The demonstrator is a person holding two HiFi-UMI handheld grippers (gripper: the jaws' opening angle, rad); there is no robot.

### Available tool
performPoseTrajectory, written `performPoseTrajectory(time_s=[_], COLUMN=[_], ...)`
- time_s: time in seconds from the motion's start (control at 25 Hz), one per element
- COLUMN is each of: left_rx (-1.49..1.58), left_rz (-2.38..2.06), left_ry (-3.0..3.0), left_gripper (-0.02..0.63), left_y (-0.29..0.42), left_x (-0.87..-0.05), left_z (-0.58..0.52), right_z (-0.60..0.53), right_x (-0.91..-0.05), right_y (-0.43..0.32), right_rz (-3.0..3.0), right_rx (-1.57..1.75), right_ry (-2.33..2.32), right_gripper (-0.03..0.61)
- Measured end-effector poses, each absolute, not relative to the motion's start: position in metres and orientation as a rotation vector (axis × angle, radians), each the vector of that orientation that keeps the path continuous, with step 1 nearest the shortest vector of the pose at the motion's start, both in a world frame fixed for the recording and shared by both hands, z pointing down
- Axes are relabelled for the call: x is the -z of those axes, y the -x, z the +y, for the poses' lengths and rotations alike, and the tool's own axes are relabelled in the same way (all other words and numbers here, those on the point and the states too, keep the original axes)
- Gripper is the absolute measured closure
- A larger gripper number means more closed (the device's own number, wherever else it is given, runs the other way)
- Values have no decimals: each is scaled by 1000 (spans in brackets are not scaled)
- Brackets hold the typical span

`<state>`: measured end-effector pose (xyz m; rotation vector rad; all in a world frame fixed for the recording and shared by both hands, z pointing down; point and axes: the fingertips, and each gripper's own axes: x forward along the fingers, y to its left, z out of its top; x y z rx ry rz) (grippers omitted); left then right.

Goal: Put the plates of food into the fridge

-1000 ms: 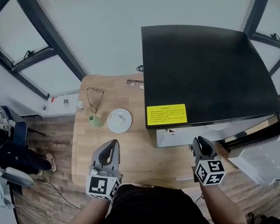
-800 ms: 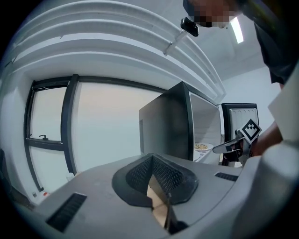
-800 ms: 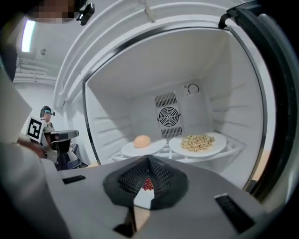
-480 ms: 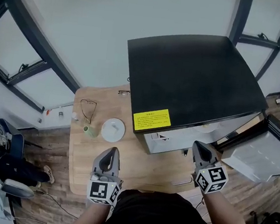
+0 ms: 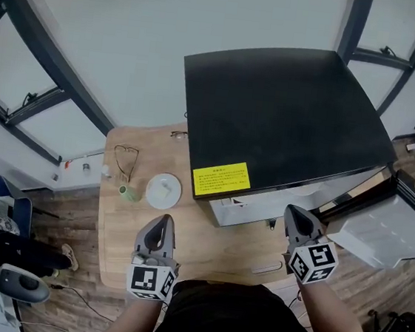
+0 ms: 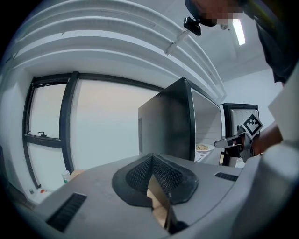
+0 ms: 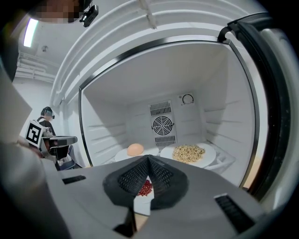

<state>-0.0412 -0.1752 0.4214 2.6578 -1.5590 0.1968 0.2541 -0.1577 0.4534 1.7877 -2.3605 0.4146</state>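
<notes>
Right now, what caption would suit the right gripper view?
Shut right gripper faces the open fridge, which holds a plate of grains and another plate bearing a tan round item.

Wooden tabletop (image 5: 121, 241), lower left of centre in the head view. Directly on it:
- black fridge (image 5: 286, 126) over the right part, filling the upper right of the frame;
- white round dish (image 5: 164, 191) near the fridge's front left corner;
- small green cup (image 5: 125, 191) just left of the dish;
- spectacles (image 5: 125, 161) above the cup;
- second pair (image 5: 180, 132) at the far edge, close against the fridge.

Fridge shelf (image 7: 224, 163), centre of the right gripper view, with three white plates:
- left plate (image 7: 122, 154), tan rounded item;
- right plate (image 7: 209, 153), heap of grains;
- nearest plate (image 7: 142, 202), lower centre, red bits.
</notes>
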Motion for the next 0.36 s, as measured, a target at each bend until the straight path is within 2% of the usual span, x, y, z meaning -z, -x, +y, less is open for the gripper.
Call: performPoseTrajectory(time_s=[0.36], left_rx=[-204], left_rz=[-1558], left_ry=[-2645], left_gripper=[611], left_y=[51], left_x=[-421], left_z=[-175], right_z=[-159], right_x=[-456], right_y=[-249], right_rz=[-2334], right_rx=[-420], right_ry=[-1778], right_gripper=[557])
